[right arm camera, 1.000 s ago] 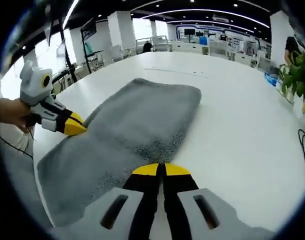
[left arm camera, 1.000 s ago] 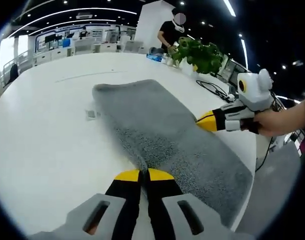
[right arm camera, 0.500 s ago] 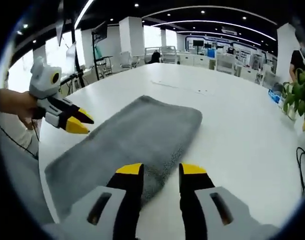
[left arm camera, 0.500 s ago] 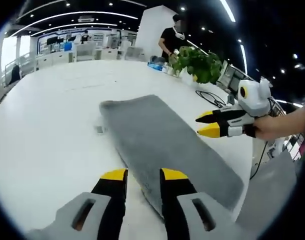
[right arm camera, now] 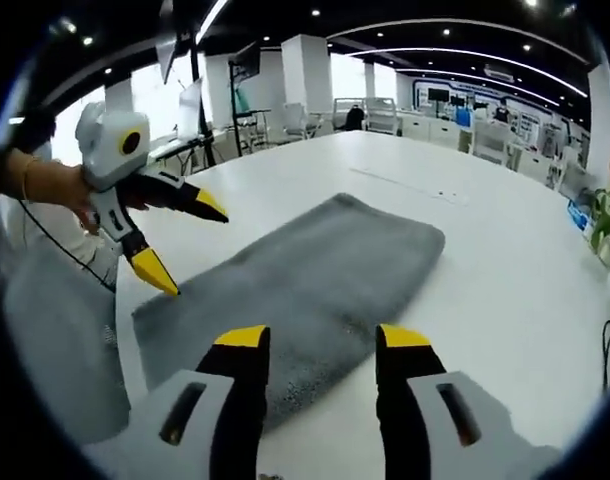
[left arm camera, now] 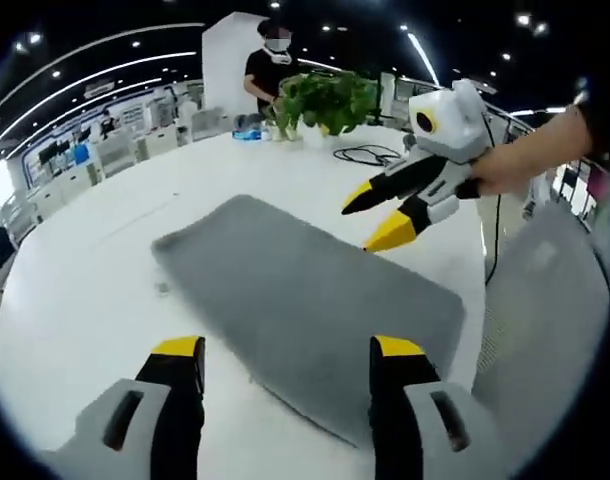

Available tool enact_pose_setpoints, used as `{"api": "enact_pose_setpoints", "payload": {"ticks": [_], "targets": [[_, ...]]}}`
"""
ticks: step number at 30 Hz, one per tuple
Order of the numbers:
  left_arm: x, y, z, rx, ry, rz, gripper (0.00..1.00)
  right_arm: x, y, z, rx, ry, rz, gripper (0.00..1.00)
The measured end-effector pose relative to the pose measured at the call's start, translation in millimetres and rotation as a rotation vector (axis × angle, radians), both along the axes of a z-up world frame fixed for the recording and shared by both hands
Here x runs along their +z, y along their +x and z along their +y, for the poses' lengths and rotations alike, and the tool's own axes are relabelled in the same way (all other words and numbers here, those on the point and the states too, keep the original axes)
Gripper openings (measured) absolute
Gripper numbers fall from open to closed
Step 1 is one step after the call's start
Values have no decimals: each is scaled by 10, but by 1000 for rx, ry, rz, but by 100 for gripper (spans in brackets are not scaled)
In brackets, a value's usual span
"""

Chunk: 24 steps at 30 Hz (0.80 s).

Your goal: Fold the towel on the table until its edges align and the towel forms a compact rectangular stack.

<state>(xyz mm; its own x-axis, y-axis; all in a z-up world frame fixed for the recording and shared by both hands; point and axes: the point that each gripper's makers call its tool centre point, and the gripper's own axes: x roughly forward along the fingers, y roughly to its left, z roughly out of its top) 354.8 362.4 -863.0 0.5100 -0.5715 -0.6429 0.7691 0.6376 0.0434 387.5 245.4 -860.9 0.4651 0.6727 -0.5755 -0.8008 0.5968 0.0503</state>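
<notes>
Right now my left gripper (left arm camera: 288, 352) hangs above the near long edge of the towel (left arm camera: 305, 295), its two yellow-tipped jaws spread wide and holding nothing. Between them I look down on the grey towel, which lies flat on the white table (left arm camera: 75, 290) as one long folded rectangle, its edges roughly lined up. Beyond the towel's far side my right gripper (left arm camera: 370, 220) comes in from the right, held by my hand (left arm camera: 515, 160), its jaws also parted, the lower tip just over the towel's far edge.

From the right gripper view, my right gripper (right arm camera: 323, 338) sits over one long edge of the towel (right arm camera: 305, 275) with jaws wide apart and empty. My left gripper (right arm camera: 190, 245) shows at the left, open, its lower tip close to the towel's corner; I cannot tell if it touches.

Farther out on the table stand a leafy green plant (left arm camera: 325, 98) and a loose black cable (left arm camera: 370, 155). A person (left arm camera: 270, 65) in a dark shirt stands behind the plant, and office desks and chairs (right arm camera: 375, 110) fill the room past the table.
</notes>
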Motion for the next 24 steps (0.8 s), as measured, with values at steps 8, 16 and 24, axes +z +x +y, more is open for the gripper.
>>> {"api": "enact_pose_setpoints", "payload": {"ticks": [8,16,24], "targets": [[-21,-363,-312,-117,-1,14,68,43,-159,-23,33,27,20,43],[-131,-656,-464,-231,49,3,62,-35,-428,-30,123,-20,22,39],[-140,-815,-586,-263,32,-25,51,-50,-615,-27,182,-42,0,36]]}}
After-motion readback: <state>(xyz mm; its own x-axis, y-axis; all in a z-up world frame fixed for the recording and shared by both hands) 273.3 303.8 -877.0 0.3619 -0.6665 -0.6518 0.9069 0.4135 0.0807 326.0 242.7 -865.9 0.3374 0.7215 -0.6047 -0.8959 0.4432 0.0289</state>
